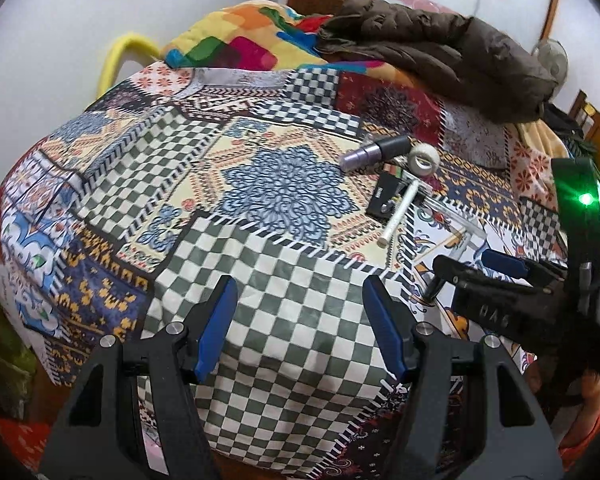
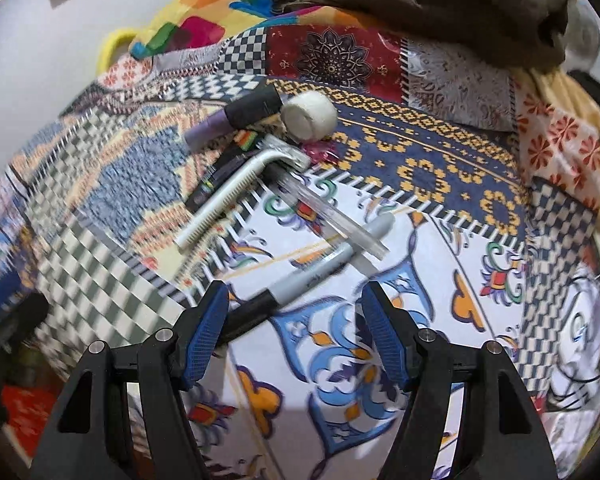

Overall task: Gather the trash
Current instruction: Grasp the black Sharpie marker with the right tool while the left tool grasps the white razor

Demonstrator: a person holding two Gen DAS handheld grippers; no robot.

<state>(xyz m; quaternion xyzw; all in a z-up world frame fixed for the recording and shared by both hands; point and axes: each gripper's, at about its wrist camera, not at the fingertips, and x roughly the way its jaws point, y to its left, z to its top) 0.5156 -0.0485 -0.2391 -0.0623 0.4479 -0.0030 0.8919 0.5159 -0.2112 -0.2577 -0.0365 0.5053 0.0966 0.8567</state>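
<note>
Grey marker (image 2: 300,280) lies half under right hand-held gripper (image 2: 296,320); wide, empty jaws may nudge it away across the bed (image 2: 340,360).

Left tool (image 1: 300,328) hovering open over checkered bedsheet (image 1: 284,280); purple tube (image 1: 374,151), tape roll (image 1: 422,159), white razor (image 1: 400,212) lying clustered beyond.

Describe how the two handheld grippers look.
Left gripper and right gripper look alike: black plastic frames, silver round bolt heads, blue ribbed finger pads. The left wrist view shows embossed lettering and a green light on the right gripper's body.
</note>
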